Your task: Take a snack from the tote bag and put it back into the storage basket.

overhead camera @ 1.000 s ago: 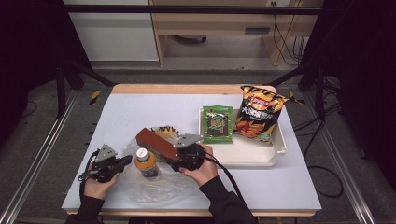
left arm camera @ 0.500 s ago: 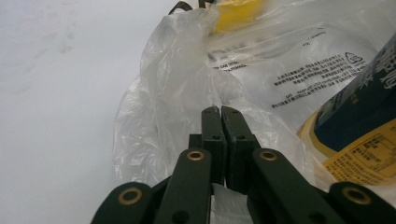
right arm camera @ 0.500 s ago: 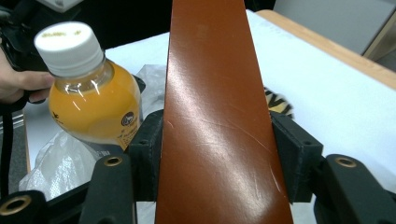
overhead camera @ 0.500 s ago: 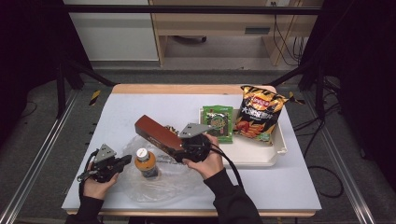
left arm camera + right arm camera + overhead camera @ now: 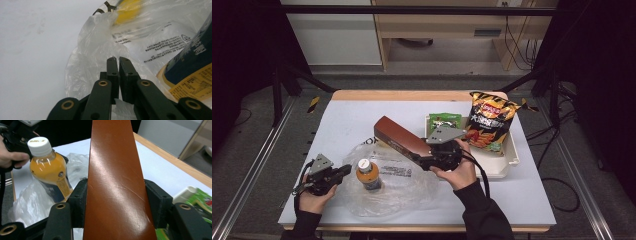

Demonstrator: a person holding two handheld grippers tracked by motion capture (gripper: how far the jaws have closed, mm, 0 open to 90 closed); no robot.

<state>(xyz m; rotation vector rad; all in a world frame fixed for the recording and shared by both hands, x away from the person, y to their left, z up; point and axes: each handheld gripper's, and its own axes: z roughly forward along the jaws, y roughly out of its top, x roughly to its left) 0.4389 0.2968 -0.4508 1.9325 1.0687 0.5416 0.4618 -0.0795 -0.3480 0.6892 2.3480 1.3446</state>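
A long brown box (image 5: 399,136) hangs tilted above the table, its far end pointing up and left. My right gripper (image 5: 424,157) is shut on its near end, and in the right gripper view the pads clamp both sides of the brown box (image 5: 115,182). A clear plastic bag (image 5: 402,185) lies crumpled on the table with an orange juice bottle (image 5: 368,174) upright on it. My left gripper (image 5: 344,171) rests low at the bag's left edge. In the left gripper view its jaws (image 5: 118,65) are pinched on the bag film (image 5: 100,45), beside the bottle (image 5: 192,67).
A white tray (image 5: 507,165) at the right holds an orange chips bag (image 5: 489,120) and a green packet (image 5: 444,120). The wooden table edge (image 5: 412,95) runs along the back. Bare white surface lies at the far left.
My right gripper has lifted the brown box up and to the right, away from the bottle and bag. The left gripper has stayed at the bag's edge.
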